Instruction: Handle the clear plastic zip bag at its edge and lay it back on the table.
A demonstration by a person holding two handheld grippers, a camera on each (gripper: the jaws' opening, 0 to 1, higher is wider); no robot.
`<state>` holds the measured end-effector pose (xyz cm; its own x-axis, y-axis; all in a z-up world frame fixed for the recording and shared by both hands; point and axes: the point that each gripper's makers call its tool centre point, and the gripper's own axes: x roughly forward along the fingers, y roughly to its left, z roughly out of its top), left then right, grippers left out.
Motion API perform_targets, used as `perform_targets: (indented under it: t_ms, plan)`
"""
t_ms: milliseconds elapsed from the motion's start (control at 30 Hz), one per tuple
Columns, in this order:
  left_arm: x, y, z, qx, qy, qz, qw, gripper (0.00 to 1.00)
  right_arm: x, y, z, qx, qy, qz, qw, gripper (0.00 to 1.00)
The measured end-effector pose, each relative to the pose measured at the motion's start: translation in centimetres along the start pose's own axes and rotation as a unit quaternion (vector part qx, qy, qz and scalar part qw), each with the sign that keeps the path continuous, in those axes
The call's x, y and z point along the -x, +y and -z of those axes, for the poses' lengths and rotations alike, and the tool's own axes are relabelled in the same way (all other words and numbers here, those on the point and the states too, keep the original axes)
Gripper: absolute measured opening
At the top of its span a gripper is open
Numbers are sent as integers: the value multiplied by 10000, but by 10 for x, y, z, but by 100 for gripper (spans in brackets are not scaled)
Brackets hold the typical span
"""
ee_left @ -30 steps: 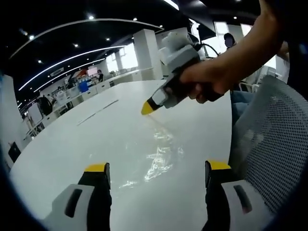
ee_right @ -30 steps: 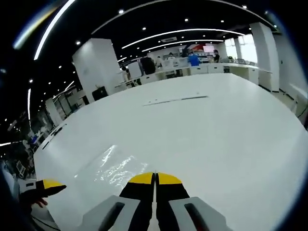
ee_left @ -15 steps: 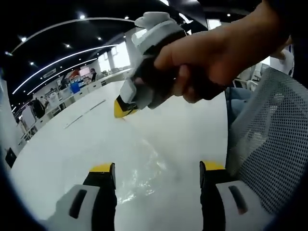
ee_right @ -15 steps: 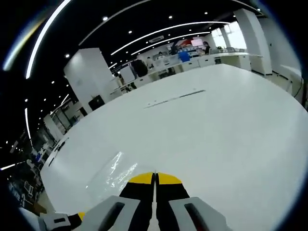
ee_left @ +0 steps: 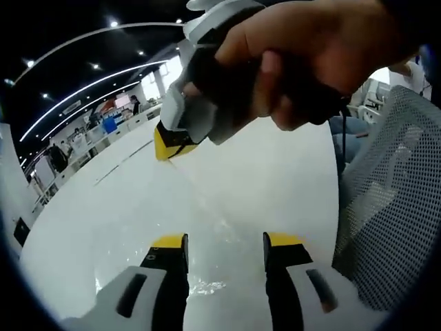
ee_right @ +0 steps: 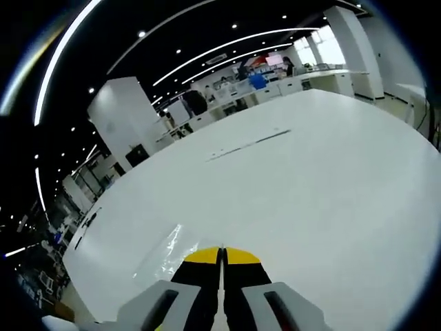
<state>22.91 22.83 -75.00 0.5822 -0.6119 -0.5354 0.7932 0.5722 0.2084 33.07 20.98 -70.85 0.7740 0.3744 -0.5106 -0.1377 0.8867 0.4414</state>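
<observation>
Two grippers over white table [ee_right: 331, 172]: right gripper [ee_right: 222, 252] with jaws pressed together on edge of clear zip bag [ee_right: 165, 252]; left gripper [ee_left: 224, 241] spread, bag hanging between.

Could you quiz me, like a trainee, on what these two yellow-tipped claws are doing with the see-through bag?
1. True or false: the right gripper is shut on an edge of the clear plastic zip bag.
2. What do the left gripper's jaws straddle?
3. What stands beside the white table: A) grey mesh chair, B) red cart?

Key: 1 true; 2 the bag, jaws apart; 3 A.
</observation>
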Motion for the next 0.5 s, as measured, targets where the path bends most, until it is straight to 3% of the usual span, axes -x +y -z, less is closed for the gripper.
perform_targets:
  t_ms: [167,233,500]
  plan:
    - [-1,0,1,-235,118,-46,9996,32,1,-2,0,-96,3,12,10000,0]
    - [0,-4,5,-273,236,95,9993,25,1,-2,0,-116,8,21,9999,0]
    - [6,5,10,-399,305,-53,9987,16,4,-11,1,-253,14,70,9997,0]
